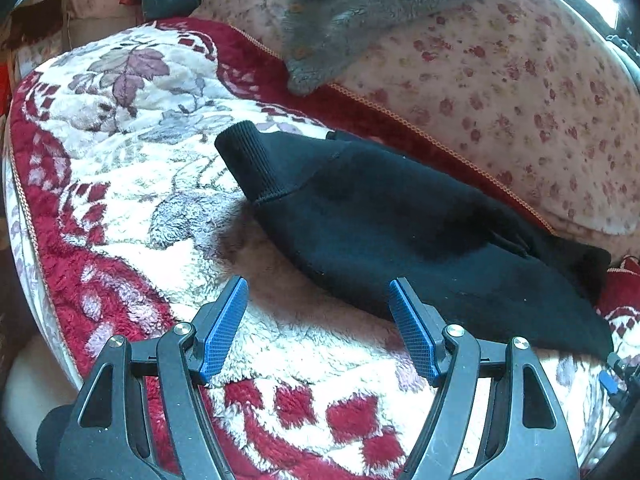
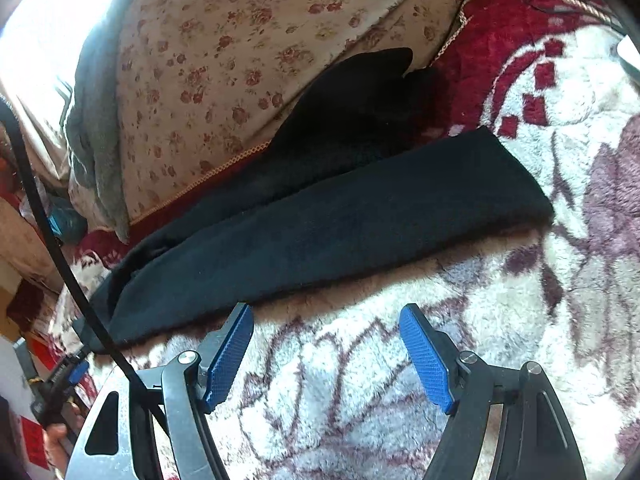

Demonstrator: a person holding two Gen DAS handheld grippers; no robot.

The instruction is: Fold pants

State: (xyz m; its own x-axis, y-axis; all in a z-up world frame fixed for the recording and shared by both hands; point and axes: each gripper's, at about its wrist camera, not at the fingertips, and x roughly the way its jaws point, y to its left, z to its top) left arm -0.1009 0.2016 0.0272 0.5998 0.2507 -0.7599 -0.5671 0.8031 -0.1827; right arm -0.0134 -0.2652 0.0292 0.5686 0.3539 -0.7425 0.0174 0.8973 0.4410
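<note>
Black fleece pants (image 1: 400,220), folded lengthwise, on red-and-white floral plush blanket (image 1: 120,160); long axis from 10 to 4 o'clock in left wrist view, ribbed cuff (image 1: 248,160) at 10 o'clock. No legible writing. Left gripper (image 1: 318,332) and right gripper (image 2: 326,356): jaws apart, holding nothing, just beside near edge. Grey garment (image 1: 340,20) at 12 o'clock on floral quilt (image 1: 520,100).

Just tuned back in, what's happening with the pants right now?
Nobody is holding anything at the moment. The black pants lie on the red-and-white fleece blanket as a long, narrow strip, apparently folded lengthwise, with a ribbed cuff at one end. The left gripper and right gripper are both open and empty, sitting over the blanket just short of the pants' near edge. A floral quilt with a grey garment on it lies behind.
</note>
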